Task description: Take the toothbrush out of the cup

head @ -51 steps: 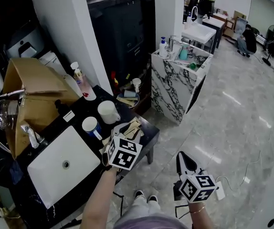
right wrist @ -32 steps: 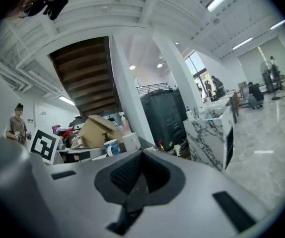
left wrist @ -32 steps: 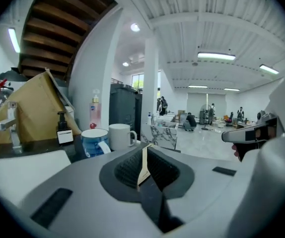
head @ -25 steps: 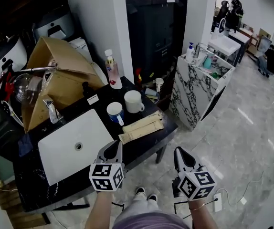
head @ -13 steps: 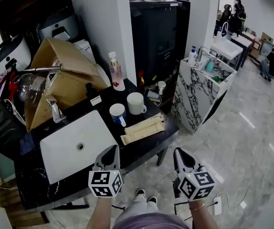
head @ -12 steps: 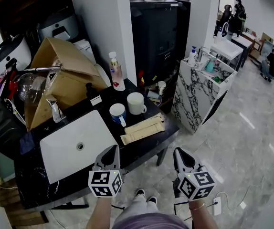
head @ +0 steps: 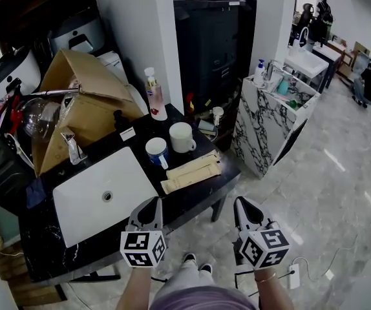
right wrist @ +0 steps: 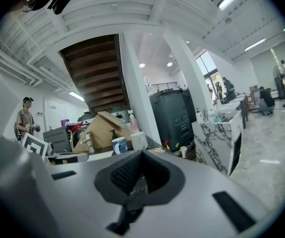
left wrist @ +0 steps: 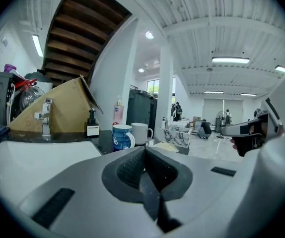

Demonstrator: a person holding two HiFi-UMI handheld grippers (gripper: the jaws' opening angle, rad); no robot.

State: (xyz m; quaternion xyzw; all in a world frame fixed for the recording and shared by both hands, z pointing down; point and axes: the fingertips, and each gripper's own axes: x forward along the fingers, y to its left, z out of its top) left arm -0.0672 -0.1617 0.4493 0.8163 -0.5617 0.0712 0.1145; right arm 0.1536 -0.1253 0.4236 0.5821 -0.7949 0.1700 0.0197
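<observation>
The left gripper hovers off the front edge of the glossy black counter, its ribbed grey jaws pressed together on nothing. Beyond it, mid-counter, the round blue glazed cup stands beside a white ceramic mug and flat pale paper packets; no toothbrush seems to rise above its rim, which fits either a reach pending or a brush already out. The right gripper, off the right front corner, is likewise closed and empty.
</observation>
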